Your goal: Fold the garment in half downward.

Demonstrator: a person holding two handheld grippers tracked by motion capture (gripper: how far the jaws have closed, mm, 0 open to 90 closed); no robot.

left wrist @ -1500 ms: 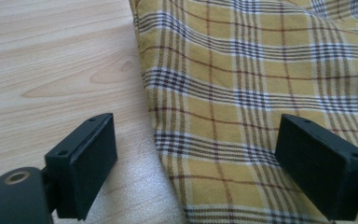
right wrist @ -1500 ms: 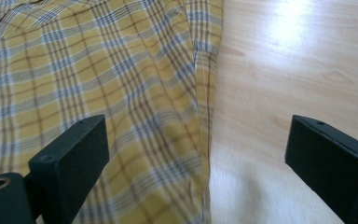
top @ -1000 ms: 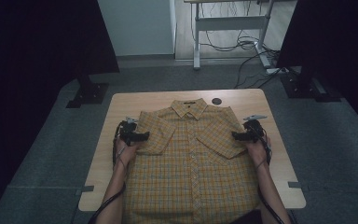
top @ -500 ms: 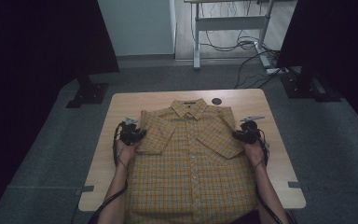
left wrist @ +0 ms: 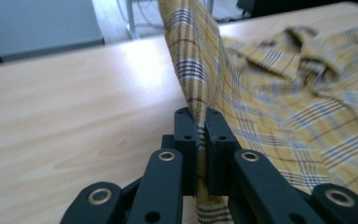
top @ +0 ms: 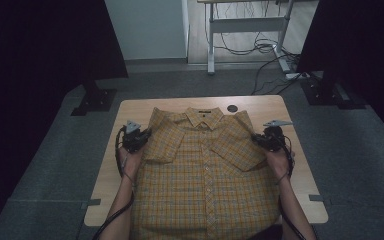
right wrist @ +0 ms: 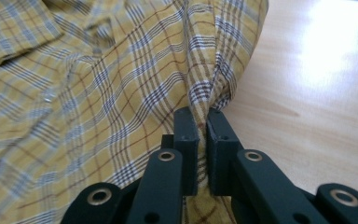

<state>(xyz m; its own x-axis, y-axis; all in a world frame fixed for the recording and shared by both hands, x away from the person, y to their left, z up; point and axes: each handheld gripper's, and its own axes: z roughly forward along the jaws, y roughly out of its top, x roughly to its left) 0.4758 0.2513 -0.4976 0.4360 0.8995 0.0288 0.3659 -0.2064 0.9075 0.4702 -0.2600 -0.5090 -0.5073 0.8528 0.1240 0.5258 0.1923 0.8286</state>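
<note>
A yellow plaid short-sleeved shirt (top: 205, 175) lies face up on the wooden table (top: 140, 107), collar at the far side. My left gripper (top: 141, 140) has just closed its jaws and is shut on the shirt's left sleeve edge, the cloth (left wrist: 193, 60) rising in a fold from between the pads. At the other side my right gripper (top: 260, 140) has also just closed and pinches the right sleeve edge, a bunch of fabric (right wrist: 209, 70) standing up from its jaws. Both sleeve edges are lifted a little off the tabletop.
A small dark round hole cover (top: 232, 108) sits near the table's far edge. Black stands (top: 96, 97) flank the table on grey carpet. A desk frame with cables (top: 260, 47) stands behind. The shirt hem hangs over the near edge between the person's forearms.
Both grippers have gone from open beside the sleeves to shut on the sleeve edges. Both hands have risen slightly, drawing the cloth up with them.
</note>
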